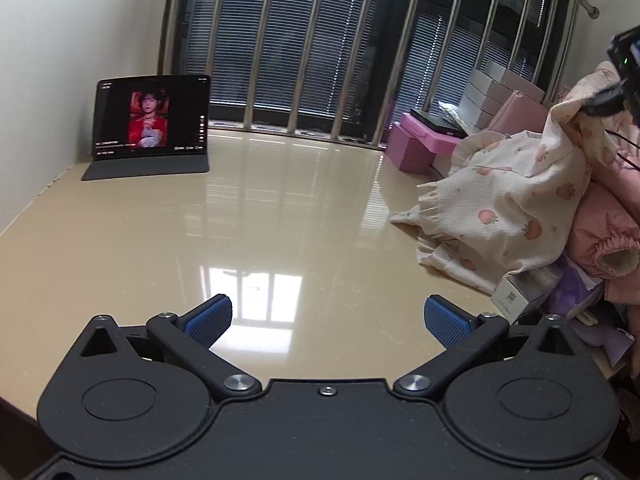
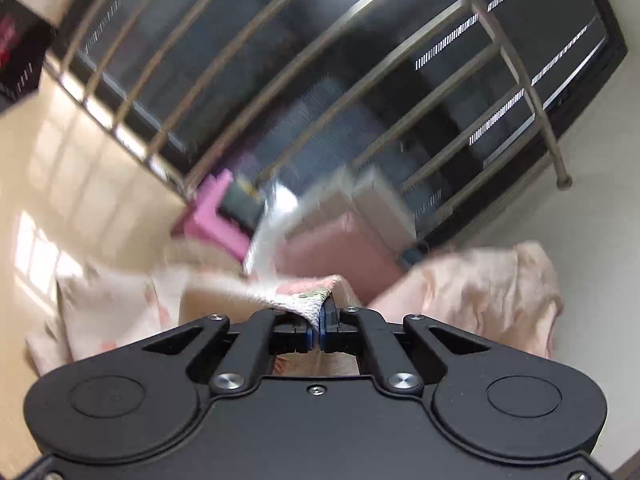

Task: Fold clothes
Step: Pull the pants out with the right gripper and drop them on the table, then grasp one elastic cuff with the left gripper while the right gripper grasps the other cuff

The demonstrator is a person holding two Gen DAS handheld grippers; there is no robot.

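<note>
tablet upright in a folio stand far left on glossy beige table, screen lit. left gripper released, blue ribbed pads wide apart over bare tabletop. pink boxes at the window bars, dark flat item on top. cream strawberry-print garment, crinkled with a ruffled hem, heaped at right, draping down-left from its raised corner. right gripper clenched on that corner. pink padded jacket just beside. right view blurred.

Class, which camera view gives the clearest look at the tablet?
The left wrist view: the tablet stands whole and sharp on the table's far left. The right wrist view shows only its blurred corner, cut off.
</note>
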